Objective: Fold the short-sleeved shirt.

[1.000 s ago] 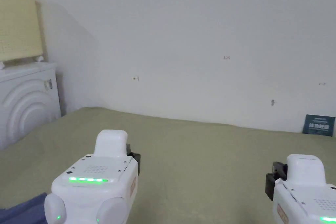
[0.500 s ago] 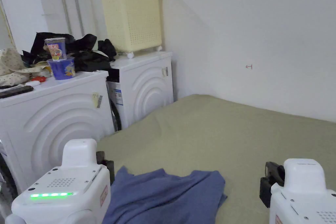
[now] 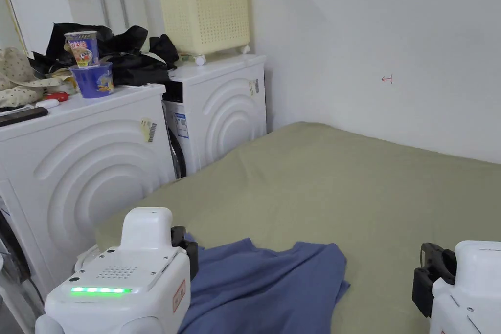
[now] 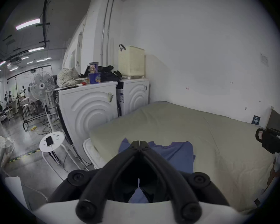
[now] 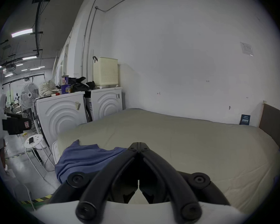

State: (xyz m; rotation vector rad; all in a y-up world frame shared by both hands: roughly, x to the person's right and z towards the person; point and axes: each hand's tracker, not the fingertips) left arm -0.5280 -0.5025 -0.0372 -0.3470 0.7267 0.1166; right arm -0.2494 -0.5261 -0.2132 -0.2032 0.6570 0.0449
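Left tongs: your left gripper [image 4: 139, 142] has its jaws pressed tip to tip with nothing between them; it hangs above the near-left part of the shirt, and whether it touches the cloth you cannot tell. In the head view its white body [image 3: 117, 276] covers that corner.
Shirt: the blue short-sleeved shirt [image 3: 264, 286] lies rumpled on the green bed cover [image 3: 352, 188], under and just right of your left tongs, well left of your right tongs.
Left gripper view adds: to the left of your left tongs, a white stool [image 4: 52, 141] with a phone on it, a standing fan [image 4: 42, 85] and open floor; the head view cuts these off.
Washers: two white washing machines [image 3: 88, 164] stand just left of the bed edge, beyond your left tongs, with a cream basket [image 3: 205, 5] on the farther one.
Bed edge: in the right gripper view the shirt [image 5: 87, 158] drapes over the bed's left edge, which the head view hides.
Open room: between your two tongs and beyond them the cover lies bare back to the wall.
Right tongs: your right gripper [image 5: 139, 144] is closed too, jaws meeting, holding nothing, over bare cover just right of the shirt's edge.
Right gripper view adds: a dark headboard [image 5: 275, 124] at the bed's far right.
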